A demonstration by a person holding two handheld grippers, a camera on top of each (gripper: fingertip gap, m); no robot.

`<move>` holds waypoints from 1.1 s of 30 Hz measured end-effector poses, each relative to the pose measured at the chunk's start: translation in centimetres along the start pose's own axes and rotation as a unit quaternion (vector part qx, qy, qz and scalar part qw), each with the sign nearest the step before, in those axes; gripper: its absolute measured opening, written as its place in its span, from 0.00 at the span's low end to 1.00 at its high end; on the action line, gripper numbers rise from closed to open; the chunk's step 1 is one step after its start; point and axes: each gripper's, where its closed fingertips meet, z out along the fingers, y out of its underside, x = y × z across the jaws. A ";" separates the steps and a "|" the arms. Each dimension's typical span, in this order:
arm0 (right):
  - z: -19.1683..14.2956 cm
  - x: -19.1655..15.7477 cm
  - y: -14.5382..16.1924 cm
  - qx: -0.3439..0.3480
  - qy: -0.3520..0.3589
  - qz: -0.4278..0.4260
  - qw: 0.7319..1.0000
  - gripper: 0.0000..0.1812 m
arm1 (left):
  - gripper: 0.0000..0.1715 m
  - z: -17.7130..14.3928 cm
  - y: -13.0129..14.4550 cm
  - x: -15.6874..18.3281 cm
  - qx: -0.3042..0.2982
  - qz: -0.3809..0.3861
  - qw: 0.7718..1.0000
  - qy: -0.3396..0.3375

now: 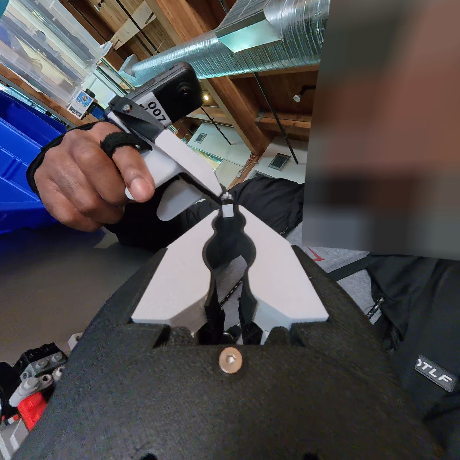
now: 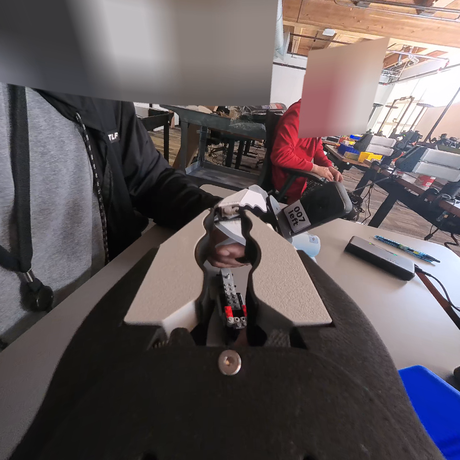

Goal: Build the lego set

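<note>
Both grippers are raised above the table, tip to tip. My left gripper (image 1: 227, 211) is shut on a small grey lego piece (image 1: 227, 213). My right gripper (image 1: 225, 195), held by a hand, comes in from the left and is shut on a second small light grey piece (image 1: 227, 197) that sits right against the first. In the right wrist view, my right gripper (image 2: 227, 212) pinches a small grey piece (image 2: 227, 211), with the left gripper's white fingers (image 2: 239, 199) just beyond. The partly built grey, black and red lego model (image 2: 232, 303) lies on the table below.
The model also shows at the lower left of the left wrist view (image 1: 32, 373). A blue bin (image 1: 17, 161) stands to the side. A grey box with a cable (image 2: 380, 258) and a circuit strip (image 2: 405, 247) lie on the table (image 2: 348, 311). A person in red (image 2: 293, 154) sits behind.
</note>
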 end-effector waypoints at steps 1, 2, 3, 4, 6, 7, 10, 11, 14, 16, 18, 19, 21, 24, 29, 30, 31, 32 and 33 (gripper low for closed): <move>0.0 0.0 0.1 -0.002 0.000 -0.001 1.000 0.11 | 0.05 0.0 0.0 0.0 0.001 -0.002 1.000 0.002; 0.1 0.0 0.0 -0.003 0.000 -0.002 1.000 0.10 | 0.05 0.0 0.1 0.0 -0.001 -0.005 1.000 0.002; 0.2 0.0 0.0 -0.003 0.000 -0.003 1.000 0.09 | 0.05 0.1 0.1 0.0 -0.003 -0.005 1.000 0.003; 0.2 0.0 0.1 -0.003 -0.001 -0.004 1.000 0.09 | 0.05 0.1 0.2 0.0 -0.004 -0.007 1.000 0.004; 0.2 0.1 0.2 -0.005 -0.001 -0.004 1.000 0.09 | 0.05 0.1 0.2 0.0 -0.004 -0.005 1.000 0.001; 0.1 0.1 0.2 -0.006 0.000 -0.003 1.000 0.09 | 0.05 0.0 0.1 -0.1 -0.004 -0.002 1.000 -0.004; 0.1 0.4 0.4 -0.010 0.006 -0.001 1.000 0.09 | 0.05 -0.1 0.0 -0.3 -0.007 0.012 1.000 -0.019; 0.1 0.5 0.4 -0.011 0.009 -0.001 1.000 0.09 | 0.05 -0.2 -0.1 -0.3 -0.008 0.018 0.999 -0.026; 0.2 0.8 0.4 -0.014 0.018 0.004 1.000 0.09 | 0.05 -0.4 -0.3 -0.5 -0.012 0.042 0.998 -0.047; 0.1 0.9 0.4 -0.017 0.022 0.008 1.000 0.09 | 0.05 -0.5 -0.4 -0.6 -0.015 0.056 0.996 -0.061; 0.0 1.1 0.4 -0.020 0.026 0.012 0.999 0.09 | 0.05 -0.6 -0.5 -0.8 -0.018 0.072 0.994 -0.077; 0.0 1.2 0.5 -0.023 0.028 0.014 0.999 0.09 | 0.05 -0.6 -0.5 -0.9 -0.021 0.080 0.993 -0.085; -0.2 1.4 0.6 -0.027 0.032 0.018 0.999 0.09 | 0.05 -0.8 -0.7 -1.1 -0.025 0.100 0.989 -0.104; -0.3 1.5 0.7 -0.034 0.042 0.022 0.998 0.05 | 0.05 -1.2 -1.1 -1.5 -0.028 0.135 0.981 -0.137; -0.4 1.5 0.5 -0.032 0.049 0.021 0.998 0.05 | 0.05 -1.2 -1.3 -1.5 -0.026 0.150 0.977 -0.146; -0.5 1.7 0.6 -0.033 0.054 0.022 0.998 0.05 | 0.05 -1.3 -1.4 -1.6 -0.025 0.156 0.976 -0.152; -0.6 1.8 0.6 -0.033 0.057 0.025 0.998 0.05 | 0.05 -1.4 -1.5 -1.8 -0.026 0.164 0.973 -0.161; -0.6 1.8 0.7 -0.032 0.056 0.032 0.997 0.07 | 0.05 -1.5 -1.5 -2.1 -0.029 0.175 0.969 -0.173; -0.6 1.7 0.6 -0.030 0.056 0.041 0.997 0.09 | 0.05 -1.5 -1.5 -2.2 -0.033 0.187 0.965 -0.182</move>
